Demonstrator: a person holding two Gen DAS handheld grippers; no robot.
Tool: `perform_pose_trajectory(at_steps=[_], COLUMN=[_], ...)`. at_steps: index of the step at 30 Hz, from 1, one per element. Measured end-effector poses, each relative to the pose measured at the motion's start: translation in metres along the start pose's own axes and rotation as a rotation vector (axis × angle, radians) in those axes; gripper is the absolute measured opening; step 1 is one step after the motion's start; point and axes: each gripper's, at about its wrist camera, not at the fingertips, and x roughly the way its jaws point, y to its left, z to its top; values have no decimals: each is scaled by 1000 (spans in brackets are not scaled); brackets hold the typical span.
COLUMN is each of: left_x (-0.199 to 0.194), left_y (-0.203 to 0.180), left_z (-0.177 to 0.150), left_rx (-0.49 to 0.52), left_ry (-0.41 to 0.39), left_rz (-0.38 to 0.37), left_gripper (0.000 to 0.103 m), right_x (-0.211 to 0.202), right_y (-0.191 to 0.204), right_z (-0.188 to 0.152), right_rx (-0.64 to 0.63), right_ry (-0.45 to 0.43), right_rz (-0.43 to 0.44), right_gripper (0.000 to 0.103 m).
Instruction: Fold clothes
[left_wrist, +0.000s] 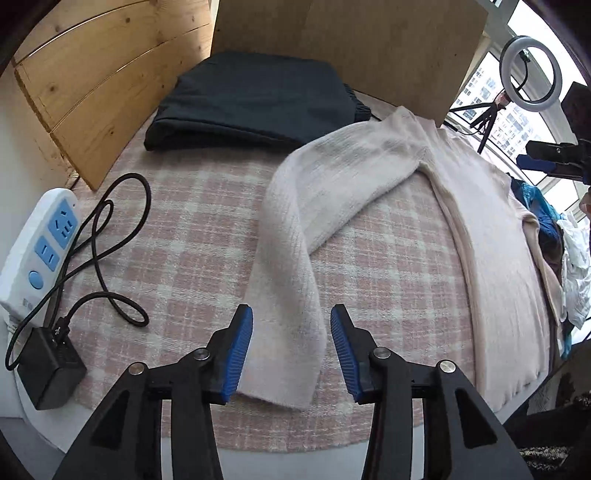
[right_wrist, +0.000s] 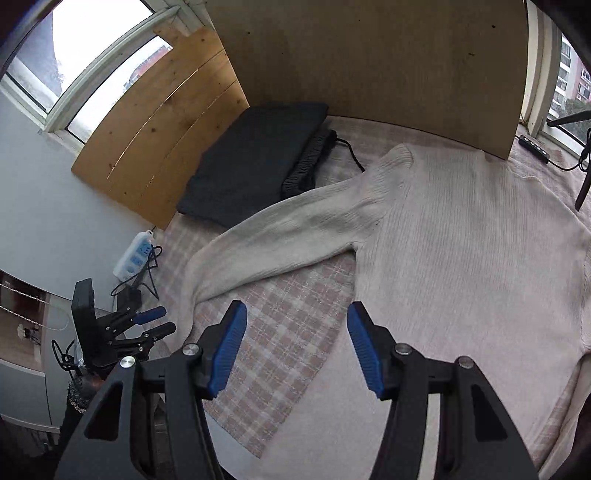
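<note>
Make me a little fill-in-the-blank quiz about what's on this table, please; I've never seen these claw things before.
1. The pale sweater lies flat on a pink ____ cloth.
2. The left claw is open, with the sweater's ____ lying between its pads.
3. Near the wooden boards, the dark clothes are already ____.
4. The power strip has blue sockets and a ____ body.

Missing words: checked; sleeve; folded; white
</note>
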Motion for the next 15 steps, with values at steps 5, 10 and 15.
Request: perform_pose_trajectory(at_steps=[5,10,15], left_x=[32,32,-9], left_y=[11,-13,-25], left_z=[3,0,-5], left_rx=[-1,58,22], left_ry=[47,11,-89], left_rz=[82,57,-81], left_gripper=[39,6,6], right_x=[41,95,144], right_y=[10,-4,-20], right_z=[32,84,124], right_rx=[16,145,231], right_ry=[28,66,136], right_rz=[-12,-54,-142], right_gripper=[56,56,56])
